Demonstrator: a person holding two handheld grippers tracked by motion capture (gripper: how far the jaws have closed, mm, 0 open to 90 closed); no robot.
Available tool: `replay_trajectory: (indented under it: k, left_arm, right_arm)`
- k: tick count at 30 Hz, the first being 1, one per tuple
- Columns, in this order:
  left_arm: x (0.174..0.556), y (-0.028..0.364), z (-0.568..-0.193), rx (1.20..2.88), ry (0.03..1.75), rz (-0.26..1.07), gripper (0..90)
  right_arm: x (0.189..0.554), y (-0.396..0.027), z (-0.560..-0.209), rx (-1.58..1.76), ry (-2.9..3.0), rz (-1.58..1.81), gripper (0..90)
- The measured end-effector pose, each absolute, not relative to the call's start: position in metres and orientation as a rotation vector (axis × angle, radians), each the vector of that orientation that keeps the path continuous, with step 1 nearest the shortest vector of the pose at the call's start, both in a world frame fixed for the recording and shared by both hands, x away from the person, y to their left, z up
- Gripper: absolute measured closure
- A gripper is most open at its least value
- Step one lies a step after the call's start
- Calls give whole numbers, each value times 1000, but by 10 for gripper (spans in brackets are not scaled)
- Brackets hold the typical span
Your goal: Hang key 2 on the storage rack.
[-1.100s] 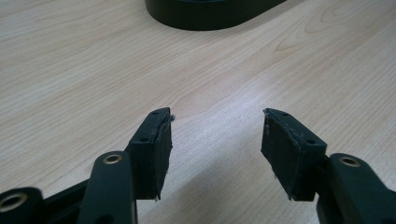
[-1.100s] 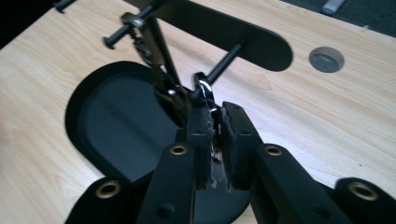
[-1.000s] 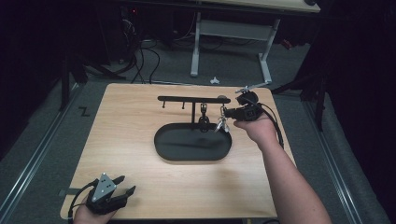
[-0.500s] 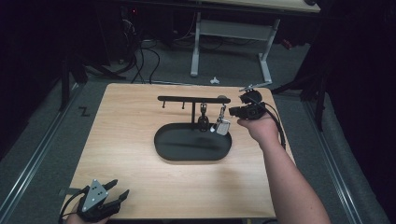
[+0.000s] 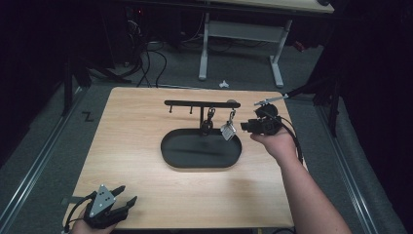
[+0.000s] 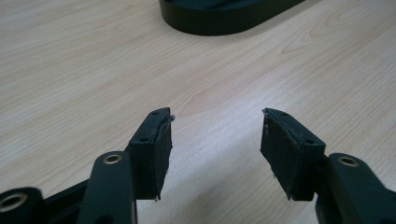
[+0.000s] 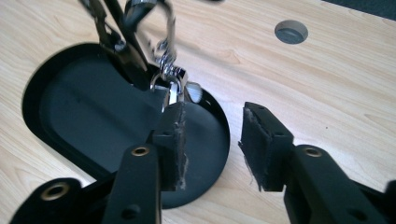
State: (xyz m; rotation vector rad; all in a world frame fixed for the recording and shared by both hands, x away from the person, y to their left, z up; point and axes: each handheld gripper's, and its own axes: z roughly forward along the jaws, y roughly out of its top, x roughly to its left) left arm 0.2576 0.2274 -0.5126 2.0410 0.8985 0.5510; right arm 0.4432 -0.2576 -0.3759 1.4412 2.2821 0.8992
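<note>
Keychain [image 5: 228, 127] hanging over black tray [image 5: 170, 155]

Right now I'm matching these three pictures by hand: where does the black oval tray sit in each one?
High view: the black oval tray lies mid-table, under the hook rack.
Left gripper view: its rim sits at the top edge, beyond the open jaws.
Right gripper view: it fills the left half, behind the left jaw.
Shared landmark: the light wooden tabletop around the tray.
</note>
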Motion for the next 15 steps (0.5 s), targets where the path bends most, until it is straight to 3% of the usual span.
replay_trajectory:
  k: [15]
  left_arm:
    - [262, 215, -512, 2029, 879, 567, 426]
  right_arm:
    - [374, -268, -438, 1387, 2169, 966, 433]
